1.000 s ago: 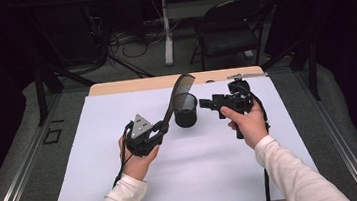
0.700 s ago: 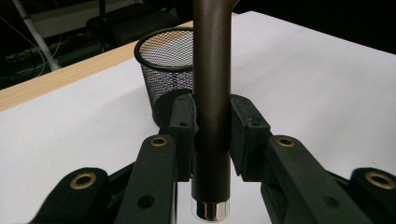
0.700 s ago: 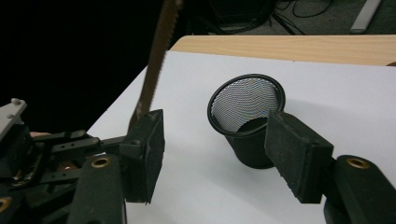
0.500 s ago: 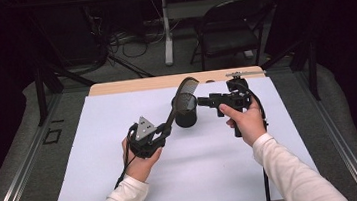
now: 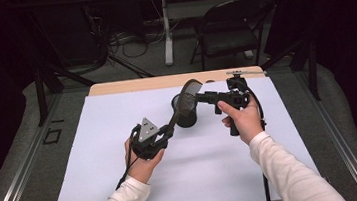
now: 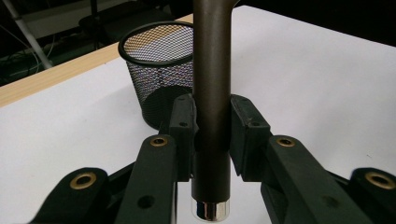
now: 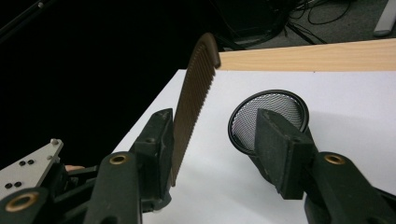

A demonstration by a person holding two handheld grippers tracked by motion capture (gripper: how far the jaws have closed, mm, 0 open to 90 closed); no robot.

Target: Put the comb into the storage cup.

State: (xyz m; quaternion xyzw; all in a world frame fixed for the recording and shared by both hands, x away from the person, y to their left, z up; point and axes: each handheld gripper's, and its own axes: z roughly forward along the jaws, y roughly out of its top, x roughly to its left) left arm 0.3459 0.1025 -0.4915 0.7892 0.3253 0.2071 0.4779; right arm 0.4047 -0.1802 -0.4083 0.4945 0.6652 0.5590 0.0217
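Comb (image 5: 186, 99) raised nearer right tool (image 5: 201, 98); mesh cup (image 5: 186, 115) empty.

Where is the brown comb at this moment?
In the high view the comb is above the table's middle, its handle clamped in the left gripper, its toothed head over the mesh cup.

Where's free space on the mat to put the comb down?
Bare mat left of the left gripper, and near the front edge between the forearms. Crowded at centre back: mesh cup, comb, right gripper.
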